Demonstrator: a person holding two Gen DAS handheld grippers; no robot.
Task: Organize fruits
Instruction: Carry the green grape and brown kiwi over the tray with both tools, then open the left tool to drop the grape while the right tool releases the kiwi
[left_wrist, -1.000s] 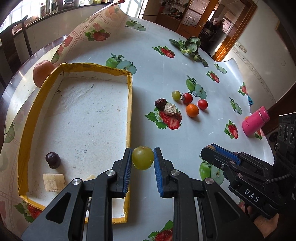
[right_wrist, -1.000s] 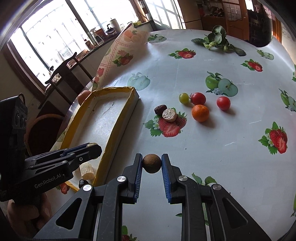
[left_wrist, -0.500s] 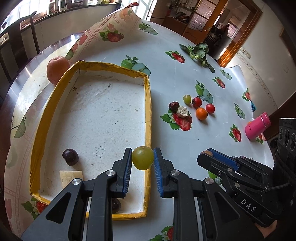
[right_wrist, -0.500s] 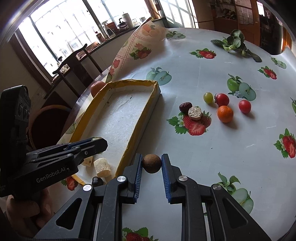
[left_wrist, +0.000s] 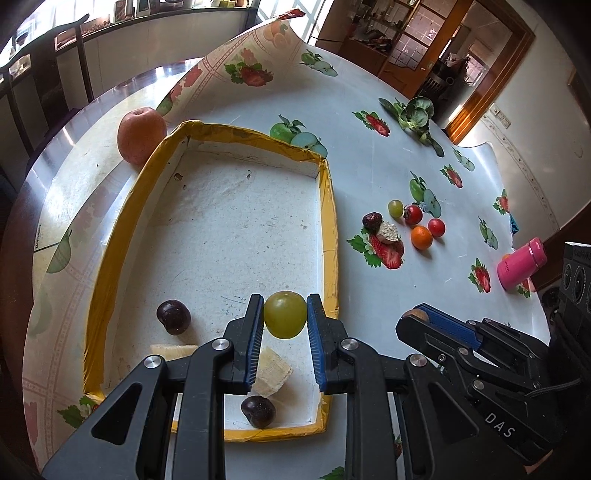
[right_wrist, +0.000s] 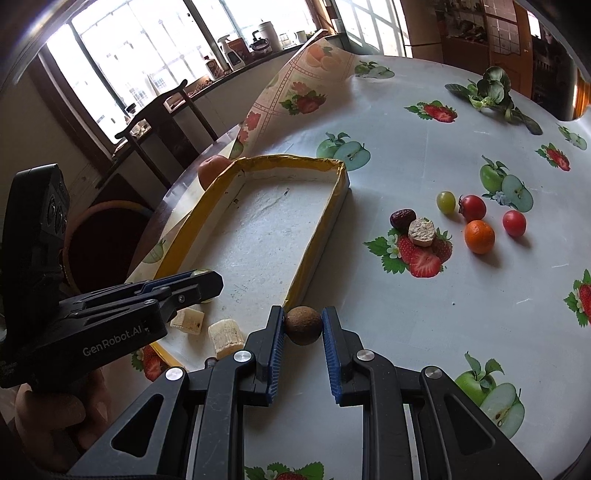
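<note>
Grape (left_wrist: 284, 314) clamped between the pads of the left hand-held gripper (left_wrist: 284, 332), held over the near right part of the tray (left_wrist: 330, 236), just inside its yellow rim. Right hand-held gripper (right_wrist: 303, 334) clamped on a small brown round fruit (right_wrist: 303, 325), held at the tray's near right corner, outside the rim or right over it; can't tell which.

Tray contents at the near end: two dark plums (left_wrist: 173, 316) (left_wrist: 258, 411), two pale banana chunks (right_wrist: 226, 336) (right_wrist: 190, 321). Rest of the tray floor is bare.

Step, my read: transport-to-drop, both hands loaded, nothing let go yet. Task partly done.

Next move:
- Left: go lower over bare tray floor, avoid the banana chunk right under the jaws, then let the pads part. Grape is round, will roll if dropped from height.
- Right: needs to clear the rim and get inside before letting go; otherwise the brown fruit lands on the desk (right_wrist: 406, 155).

Left on the desk, mid distance: dark date (right_wrist: 402, 218), pale cut slice (right_wrist: 421, 231), second green grape (right_wrist: 446, 201), two red tomatoes (right_wrist: 472, 208) (right_wrist: 513, 222), small orange (right_wrist: 479, 236).

Further out: large peach (left_wrist: 141, 135) touching or just beside the tray's far left corner, pink bottle (left_wrist: 521, 263) lying at the right edge, leafy greens (right_wrist: 491, 90) at the far side.
</note>
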